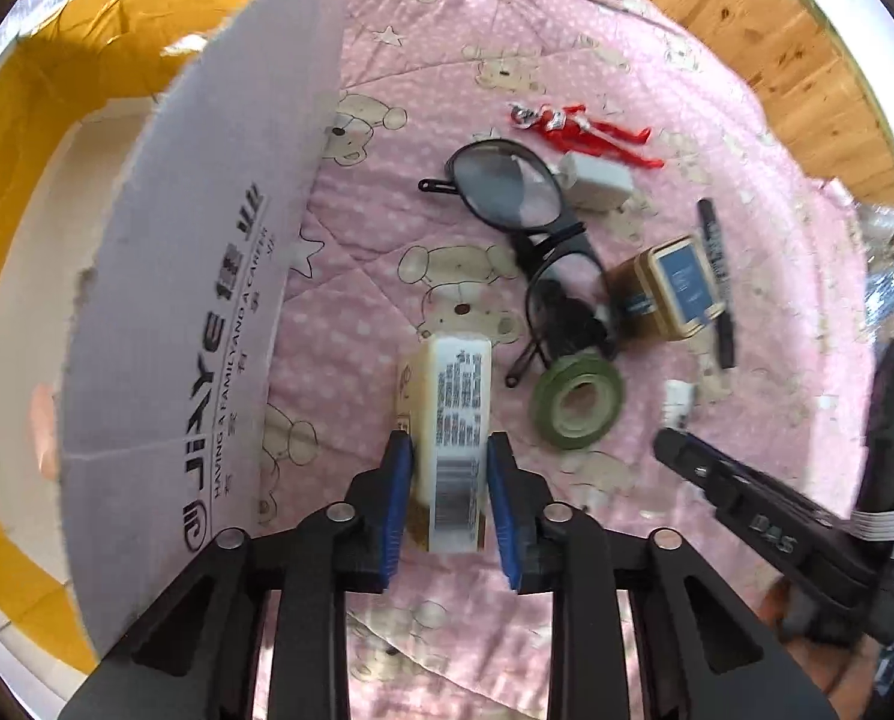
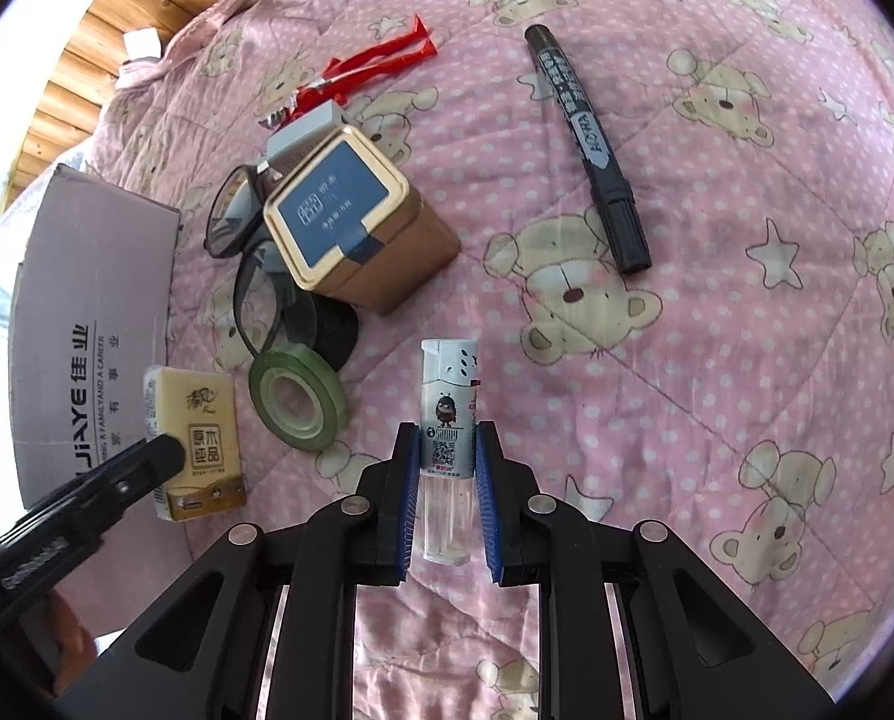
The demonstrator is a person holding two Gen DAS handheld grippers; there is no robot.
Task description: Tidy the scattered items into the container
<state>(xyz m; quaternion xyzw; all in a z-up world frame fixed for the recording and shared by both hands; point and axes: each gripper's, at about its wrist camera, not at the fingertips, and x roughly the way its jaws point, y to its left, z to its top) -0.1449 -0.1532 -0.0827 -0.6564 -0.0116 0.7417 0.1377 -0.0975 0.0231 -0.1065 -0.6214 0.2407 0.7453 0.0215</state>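
Pink bear-print bedding is seen strewn with items as a tissue pack (image 1: 453,420) is bracketed lengthwise by the left tool (image 1: 450,504), apparently clamped, cardboard box (image 1: 207,276) just leftward, while a lighter (image 2: 447,438) is flanked by the right tool (image 2: 446,504), contact unclear

Left gripper (image 1: 450,498): we see matte black angular linkage arms ending in ribbed blue finger pads (image 1: 396,510).
Pivots: round silver pins cap each joint.
Right gripper (image 2: 446,504): we find the same black frame and blue ribbed pads (image 2: 488,504).
Markings: raised lettering on the black body, blurred.
Extras: a green indicator light and a grey ribbon cable.
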